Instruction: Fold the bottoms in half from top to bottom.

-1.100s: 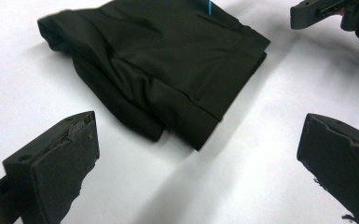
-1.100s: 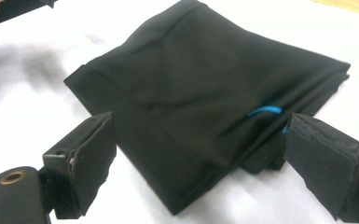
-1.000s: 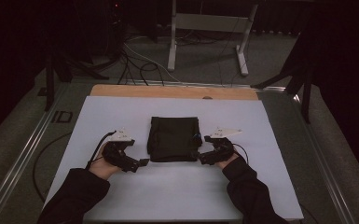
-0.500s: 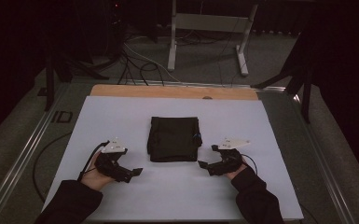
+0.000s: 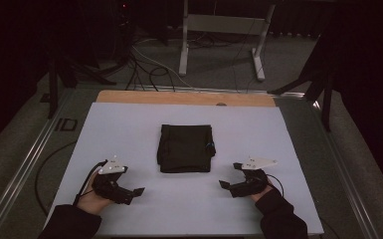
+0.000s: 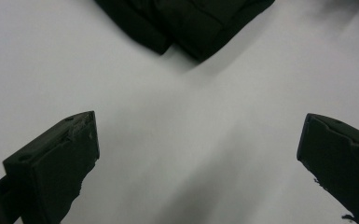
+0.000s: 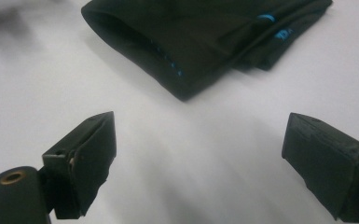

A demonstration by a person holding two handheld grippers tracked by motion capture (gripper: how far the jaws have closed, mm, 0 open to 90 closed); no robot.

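A folded black garment (image 5: 185, 148) with small blue marks lies flat in the middle of the white table (image 5: 129, 124). My left gripper (image 5: 135, 193) rests low at the front left, well clear of the cloth, its jaws wide apart and empty. In the left gripper view (image 6: 196, 149) a corner of the black garment (image 6: 186, 23) shows at the top. My right gripper (image 5: 225, 186) sits at the front right, open and holding nothing. The right gripper view (image 7: 198, 158) shows the black garment (image 7: 205, 42) with its blue stitching ahead of the jaws.
A wooden strip (image 5: 184, 97) edges the table's far side. Beyond it stand a metal stand (image 5: 219, 30) and loose cables (image 5: 149, 64) on the floor. Metal rails (image 5: 25, 159) run along the table's left and right sides.
Both grippers have drawn back from the garment's sides toward the table's front edge. The garment stays folded in place.
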